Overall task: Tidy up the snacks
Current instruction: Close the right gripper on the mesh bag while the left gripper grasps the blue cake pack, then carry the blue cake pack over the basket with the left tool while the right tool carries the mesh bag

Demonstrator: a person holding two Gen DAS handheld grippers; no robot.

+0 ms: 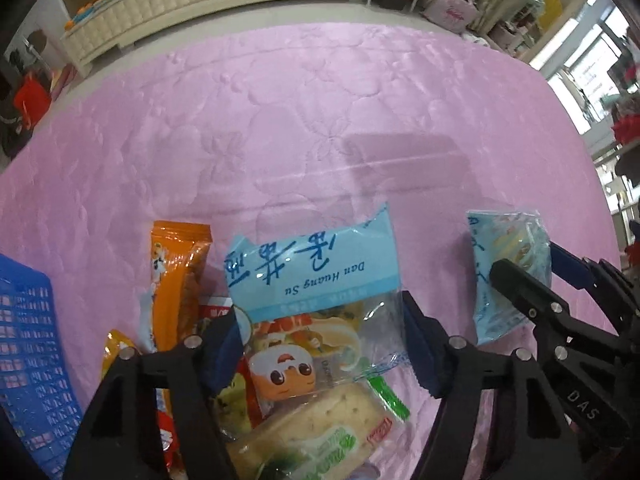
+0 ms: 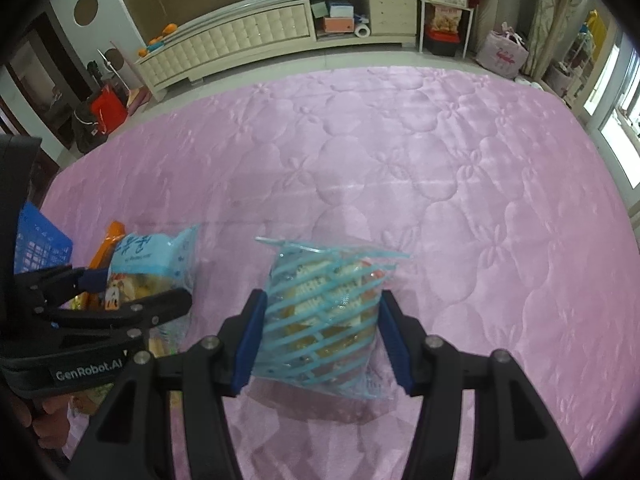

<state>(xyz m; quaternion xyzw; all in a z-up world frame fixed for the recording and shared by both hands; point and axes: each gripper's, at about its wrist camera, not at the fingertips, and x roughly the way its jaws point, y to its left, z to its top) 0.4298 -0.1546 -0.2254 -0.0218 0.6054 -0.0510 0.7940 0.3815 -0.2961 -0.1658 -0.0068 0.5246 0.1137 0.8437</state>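
Left hand-held gripper (image 1: 322,344): lower centre of the left wrist view, pointed steeply down over the snack pile; jaws part open, astride the light blue Dan Huang Su packet (image 1: 312,276); pads close at both sides of its clear lower half, firm press not confirmed, so likely placed for a pick from the top of the pile.
Cracker pack (image 1: 320,428): bottom centre of the left view, under the blue packet; green and white wrapper, lying flat, part of the heap awaiting sorting.
Orange stick pack (image 1: 176,280): left of centre, lengthwise up the frame, tucked beside the heap; red and yellow wrappers below it, too covered to name.
Right hand-held gripper (image 2: 322,336): lower centre of the right wrist view, about half open and clamped on a striped blue bag (image 2: 324,312); both blue pads flat against the bag's sides, bag upright and apparently raised off the cover, held apart from the pile, probably for carrying to a container.
Blue basket (image 1: 28,352): left edge of the left view, just beside the pile; judged the likely destination, so snacks gathered next to it.
Pink quilted cover (image 2: 440,160): fills the middle of both views, floral stitching; soft bed-like base, bare beyond the snacks.
Cream cabinet (image 2: 256,32): top of the frame, far behind, beyond the floor.
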